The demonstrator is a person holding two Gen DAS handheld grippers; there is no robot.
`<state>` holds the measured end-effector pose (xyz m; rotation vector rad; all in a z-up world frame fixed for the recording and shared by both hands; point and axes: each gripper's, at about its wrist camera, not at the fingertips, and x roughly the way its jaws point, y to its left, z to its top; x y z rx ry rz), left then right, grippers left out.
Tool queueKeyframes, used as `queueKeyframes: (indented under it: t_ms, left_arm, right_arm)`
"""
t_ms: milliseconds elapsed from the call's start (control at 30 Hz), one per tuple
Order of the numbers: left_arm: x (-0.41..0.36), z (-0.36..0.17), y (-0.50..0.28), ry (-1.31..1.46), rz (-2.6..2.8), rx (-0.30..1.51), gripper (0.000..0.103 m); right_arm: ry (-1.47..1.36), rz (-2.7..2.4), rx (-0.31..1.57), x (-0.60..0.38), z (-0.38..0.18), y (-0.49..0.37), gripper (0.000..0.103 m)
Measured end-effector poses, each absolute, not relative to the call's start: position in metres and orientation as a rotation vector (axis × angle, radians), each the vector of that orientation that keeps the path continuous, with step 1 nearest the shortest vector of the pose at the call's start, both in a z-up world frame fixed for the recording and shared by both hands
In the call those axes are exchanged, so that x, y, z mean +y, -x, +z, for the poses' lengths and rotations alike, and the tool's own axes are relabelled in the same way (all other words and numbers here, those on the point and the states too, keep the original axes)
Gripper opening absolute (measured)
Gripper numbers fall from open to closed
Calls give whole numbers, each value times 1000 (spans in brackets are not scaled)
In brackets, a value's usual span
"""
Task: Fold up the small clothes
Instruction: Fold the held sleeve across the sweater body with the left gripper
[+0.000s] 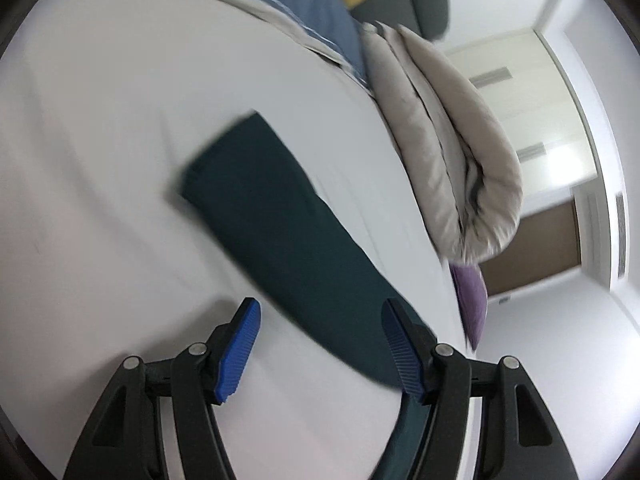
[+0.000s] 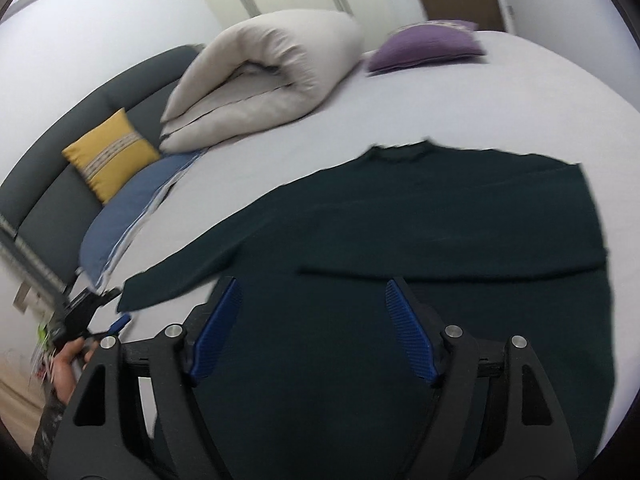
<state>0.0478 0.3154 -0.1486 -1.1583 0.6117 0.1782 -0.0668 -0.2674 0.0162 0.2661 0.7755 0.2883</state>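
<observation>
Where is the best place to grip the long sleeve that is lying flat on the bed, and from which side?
Probably at the cuff end of the dark green sleeve: it lies flat, stretched away from the sweater body, with bare sheet around it. Come from beyond the cuff, low, with the open left gripper.

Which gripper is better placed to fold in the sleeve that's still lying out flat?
Probably left. The left gripper, open, has the outstretched sleeve right ahead; the right gripper hovers over the sweater body.

White bed (image 2: pixel 400 92), grey headboard (image 2: pixel 120 88), cream wardrobe (image 1: pixel 516 120), white walls (image 2: pixel 100 28)
</observation>
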Motion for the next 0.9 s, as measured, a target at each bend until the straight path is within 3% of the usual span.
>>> queueKeyframes:
  t_ms: [133,233,300,467,700,900]
  left_arm:
    - [329,-163,-49,1282,226,544,65]
    - [343,-180,-53,1373,278,495,51]
    - [352,-184,-58,1404,298,473,42]
    - [360,-175,-84,1341,317,523,9]
    - [286,-81,-124,923,154,532,7]
    - [127,-28,-177,520,-108,615,8]
  right_arm:
    - [-285,334,800,-246,10,74,69]
    - [-334,344,844,-242,1,72,57]
    - [-357,337,846,-245,-1,72,57]
    - [-407,322,828,-270,-3,70,57]
    - [-464,254,809,-328,-13,78,57]
    - [-543,186,778,-378,-22,88,57]
